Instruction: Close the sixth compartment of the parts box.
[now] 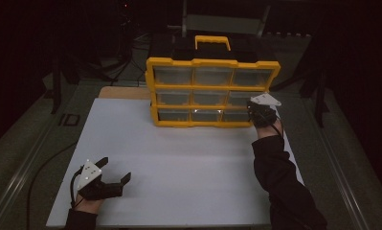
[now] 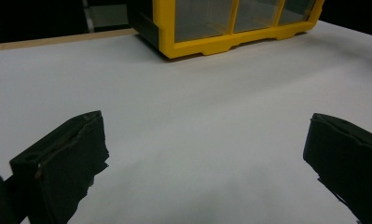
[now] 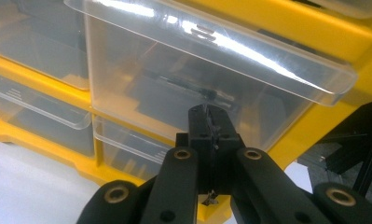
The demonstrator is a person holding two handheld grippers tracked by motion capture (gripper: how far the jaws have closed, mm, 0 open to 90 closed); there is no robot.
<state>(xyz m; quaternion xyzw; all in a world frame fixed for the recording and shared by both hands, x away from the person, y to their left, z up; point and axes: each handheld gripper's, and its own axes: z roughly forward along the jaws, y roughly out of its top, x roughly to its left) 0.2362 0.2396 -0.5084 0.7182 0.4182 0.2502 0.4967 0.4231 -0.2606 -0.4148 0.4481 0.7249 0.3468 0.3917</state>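
From the high view, the right gripper [image 1: 255, 111] meets the yellow organizer [image 1: 212, 92] with nine clear drawers, all looking shut. The left gripper [image 2: 204, 154] view shows its jaws wide apart over bare desk [image 2: 197, 116]. In the right gripper view, closed jaws touch the middle-right drawer [image 3: 197, 88] directly ahead; opening seems still undone.

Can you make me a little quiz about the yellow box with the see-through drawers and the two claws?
1. True or false: the left claw is open over the white table.
2. Which row of the yellow drawer cabinet is the right claw at? A) top B) middle C) bottom
3. How many clear drawers does each row of the cabinet have?

Key:
1. True; its jaws stand wide apart with nothing between them.
2. B; it is shut and sits against the middle right drawer.
3. Three.
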